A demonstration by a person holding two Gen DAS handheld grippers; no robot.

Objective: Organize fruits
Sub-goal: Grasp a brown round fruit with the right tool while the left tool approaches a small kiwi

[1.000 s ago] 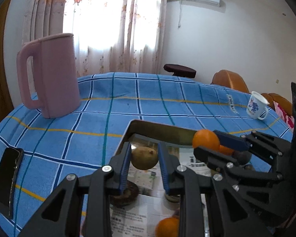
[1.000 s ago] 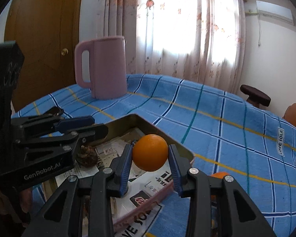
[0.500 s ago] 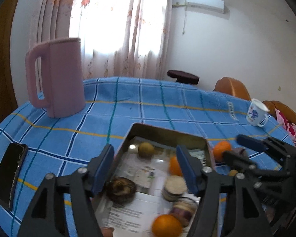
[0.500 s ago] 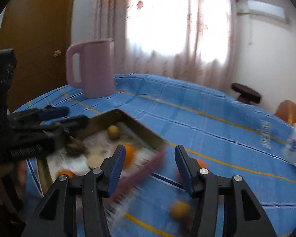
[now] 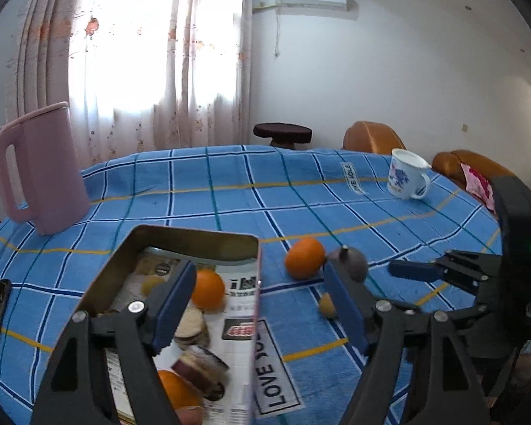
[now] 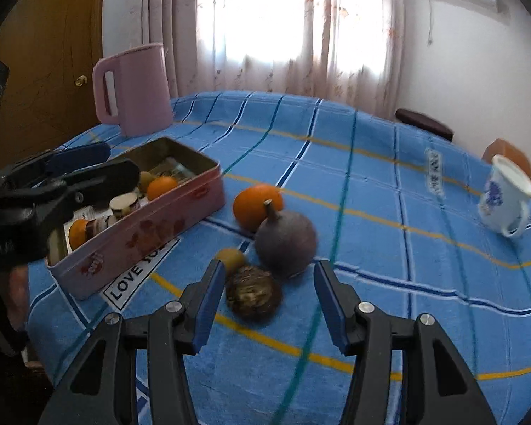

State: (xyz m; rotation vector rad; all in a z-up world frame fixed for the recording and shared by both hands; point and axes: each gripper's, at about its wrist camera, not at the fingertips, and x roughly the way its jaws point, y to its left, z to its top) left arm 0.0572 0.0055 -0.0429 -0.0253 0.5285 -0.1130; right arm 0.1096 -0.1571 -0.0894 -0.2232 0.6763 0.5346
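While both tongs gape empty, the right tongs [image 6: 267,295] straddle the brown scaly fruit [image 6: 253,292] beside the pink tin [image 6: 148,230], ready for loading; the left tongs [image 5: 258,304] hover over it.

A blue tablecloth [image 6: 371,191] checked with white, dark blue, teal and yellow lines covers the table. The rectangular metal tin [image 6: 152,226] is pale pink outside with red blotches, dull gold inside. Two round oranges [image 6: 256,205] [image 6: 161,187] are bright orange; the stemmed round fruit [image 6: 286,242] is greyish purple. The tall plastic jug [image 6: 132,88] is plain pink. A white mug [image 6: 506,194] carries a blue floral print. Both grippers [image 6: 265,304] [image 5: 258,308] are black with blue pads [image 6: 207,306].
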